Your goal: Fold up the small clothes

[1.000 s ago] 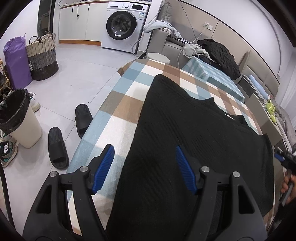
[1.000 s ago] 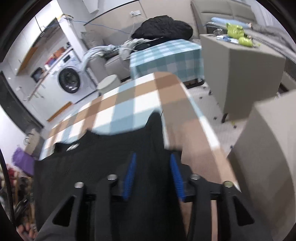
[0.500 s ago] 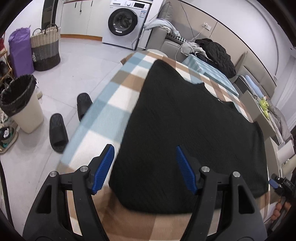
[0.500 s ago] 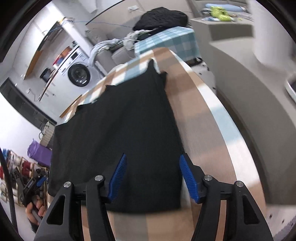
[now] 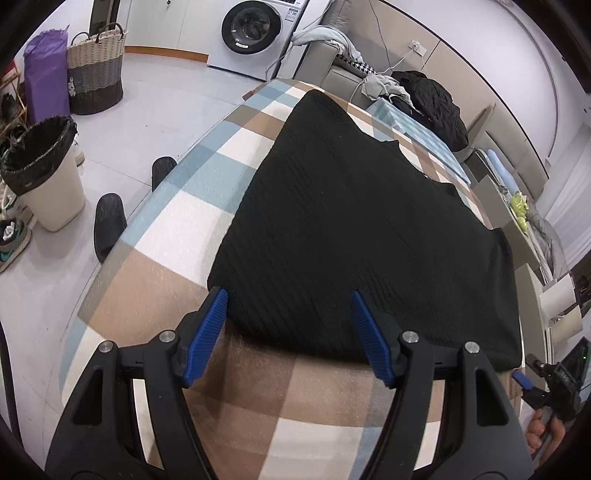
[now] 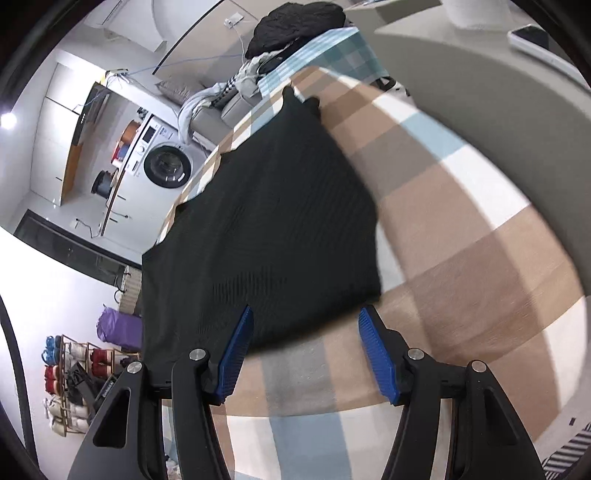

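A black knit garment (image 5: 354, 221) lies spread flat on the checked tablecloth (image 5: 155, 280). It also shows in the right wrist view (image 6: 266, 221). My left gripper (image 5: 288, 299) is open and empty, its blue pads just at the garment's near left corner. My right gripper (image 6: 304, 317) is open and empty, at the garment's near right corner. The right gripper's tip (image 5: 522, 380) shows at the lower right of the left wrist view, held in a hand.
On the floor to the left are black slippers (image 5: 107, 218), a lined bin (image 5: 44, 173), a wicker basket (image 5: 96, 70) and a purple bag (image 5: 44, 70). A washing machine (image 5: 255, 33) stands behind. A grey counter (image 6: 480, 74) is close on the right.
Both grippers have pulled back toward the near table edge, from over the garment to its near hem. The right gripper's jaws have opened wider.
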Tool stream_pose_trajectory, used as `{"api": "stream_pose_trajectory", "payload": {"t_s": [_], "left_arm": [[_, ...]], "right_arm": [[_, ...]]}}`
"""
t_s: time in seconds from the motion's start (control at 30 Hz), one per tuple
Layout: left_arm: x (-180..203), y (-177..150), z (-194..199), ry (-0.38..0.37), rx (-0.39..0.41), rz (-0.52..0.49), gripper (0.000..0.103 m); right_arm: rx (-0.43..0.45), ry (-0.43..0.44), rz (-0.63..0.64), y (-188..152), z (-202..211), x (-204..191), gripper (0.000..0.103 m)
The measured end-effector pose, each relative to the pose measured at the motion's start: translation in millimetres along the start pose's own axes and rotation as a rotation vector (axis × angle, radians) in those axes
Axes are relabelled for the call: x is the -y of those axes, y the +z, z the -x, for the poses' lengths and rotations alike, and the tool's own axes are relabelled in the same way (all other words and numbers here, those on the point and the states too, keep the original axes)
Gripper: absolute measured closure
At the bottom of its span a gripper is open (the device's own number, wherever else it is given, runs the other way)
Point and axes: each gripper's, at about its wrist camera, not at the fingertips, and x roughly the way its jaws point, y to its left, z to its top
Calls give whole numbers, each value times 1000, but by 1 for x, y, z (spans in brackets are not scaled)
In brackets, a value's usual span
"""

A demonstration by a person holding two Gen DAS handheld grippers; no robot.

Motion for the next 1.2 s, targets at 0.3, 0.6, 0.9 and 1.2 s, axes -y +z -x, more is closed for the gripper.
{"api": "stream_pose_trajectory", "payload": {"t_s": [0.3,0.6,0.9,1.2], "left_arm": [[11,-6,-1,31,-2,-31,37],[-1,-2,-2,56,3,-3,37],[39,0,17,-29,77,-123,37],[114,-25,-28,-70,-39,-356,37]], "right_arm": [[81,-65,20,6,-12,-17,57],[100,-159,101,-1,-2,-18,75],[133,-47,331,-22,12,-74,64],[-3,-75,586,-47,-63,-143,60]]}}
